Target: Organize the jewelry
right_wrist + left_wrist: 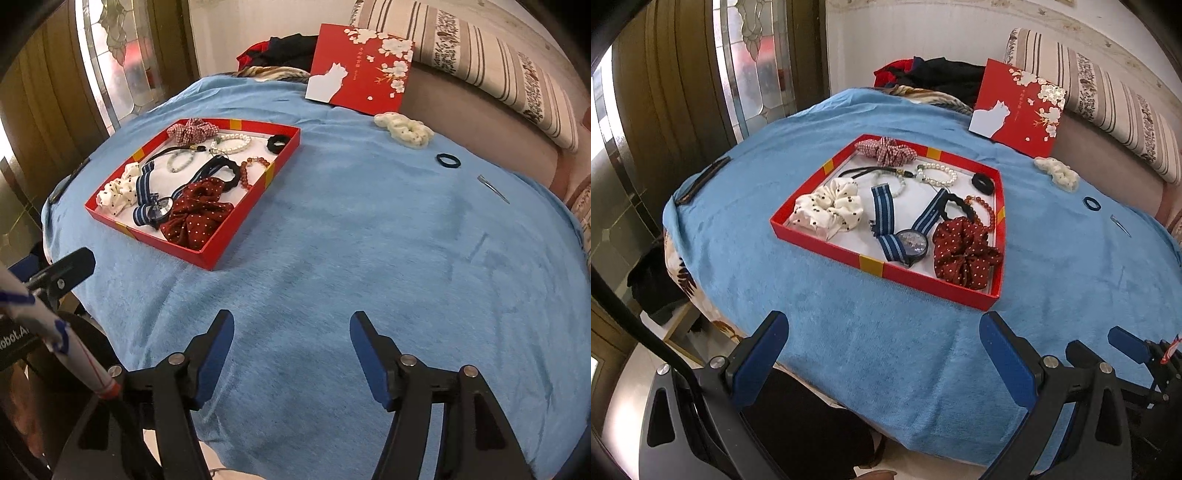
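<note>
Both grippers hang over the near edge of a blue towel (849,325) with nothing between their fingers. The left gripper (884,354) stands wide open, its blue pads spread well apart above bare towel; the right gripper (291,354) is likewise open and empty, though its gap is narrower. A red tray (831,242) sits on the towel beyond the left gripper and to the left of the right one. Inside it: a cream scrunchie (827,210) with dark dots at the near left corner; a watch (911,245) with a striped blue strap at the near middle, its dial close to the front wall; a maroon scrunchie (964,254) with white dots at the near right corner, touching the watch; a checked red scrunchie (886,149) against the far wall; a pearl bracelet (938,173) and a pale bead bracelet (899,186) behind the watch strap; an amber bead bracelet (982,212) by the right wall; a black hair tie (983,182) in the far right corner; a black cord (864,170) across the far left. Outside the tray, well to its right on the towel, lie a white scrunchie (402,129), a dark hair tie (448,160) nearer than it, and a thin metal clip (493,192) nearer still. A red lid (360,68) with a white cat and blossoms leans at the towel's far edge.
</note>
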The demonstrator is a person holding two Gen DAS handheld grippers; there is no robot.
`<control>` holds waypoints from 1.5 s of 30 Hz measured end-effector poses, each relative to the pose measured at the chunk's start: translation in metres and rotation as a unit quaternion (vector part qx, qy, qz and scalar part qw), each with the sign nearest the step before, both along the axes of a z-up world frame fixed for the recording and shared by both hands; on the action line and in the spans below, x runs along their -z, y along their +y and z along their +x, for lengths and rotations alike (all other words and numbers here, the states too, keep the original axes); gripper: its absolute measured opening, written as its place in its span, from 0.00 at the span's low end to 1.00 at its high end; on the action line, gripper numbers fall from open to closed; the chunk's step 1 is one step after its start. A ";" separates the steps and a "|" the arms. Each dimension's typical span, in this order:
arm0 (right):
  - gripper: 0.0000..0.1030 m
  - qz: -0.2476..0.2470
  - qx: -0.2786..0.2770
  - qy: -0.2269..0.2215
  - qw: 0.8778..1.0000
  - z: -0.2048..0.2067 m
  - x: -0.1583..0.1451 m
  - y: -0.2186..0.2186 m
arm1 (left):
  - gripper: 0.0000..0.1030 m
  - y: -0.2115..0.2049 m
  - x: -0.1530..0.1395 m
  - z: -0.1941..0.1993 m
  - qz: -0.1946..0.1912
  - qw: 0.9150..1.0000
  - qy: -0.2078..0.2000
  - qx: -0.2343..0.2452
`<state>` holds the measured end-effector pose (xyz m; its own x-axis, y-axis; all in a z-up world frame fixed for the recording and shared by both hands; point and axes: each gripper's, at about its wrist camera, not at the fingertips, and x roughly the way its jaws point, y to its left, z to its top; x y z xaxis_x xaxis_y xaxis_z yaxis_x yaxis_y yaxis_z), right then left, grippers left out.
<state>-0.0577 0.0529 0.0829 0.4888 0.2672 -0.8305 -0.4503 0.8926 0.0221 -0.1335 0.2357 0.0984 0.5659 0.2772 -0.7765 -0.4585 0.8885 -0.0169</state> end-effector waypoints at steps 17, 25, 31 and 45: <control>0.70 -0.013 0.017 0.020 1.000 0.013 0.008 0.000 | 1.00 -0.002 0.014 0.005 -0.017 1.000 0.020 0.015; 0.70 -0.014 0.020 0.026 0.999 0.015 0.010 -0.002 | 1.00 -0.007 0.015 0.006 -0.017 0.999 0.026 0.018; 0.71 -0.014 0.026 0.029 0.999 0.016 0.010 -0.005 | 1.00 -0.013 0.016 0.007 -0.015 0.999 0.030 0.023; 0.72 -0.019 0.025 0.028 0.999 0.016 0.010 -0.007 | 1.00 -0.016 0.018 0.007 -0.016 0.999 0.038 0.024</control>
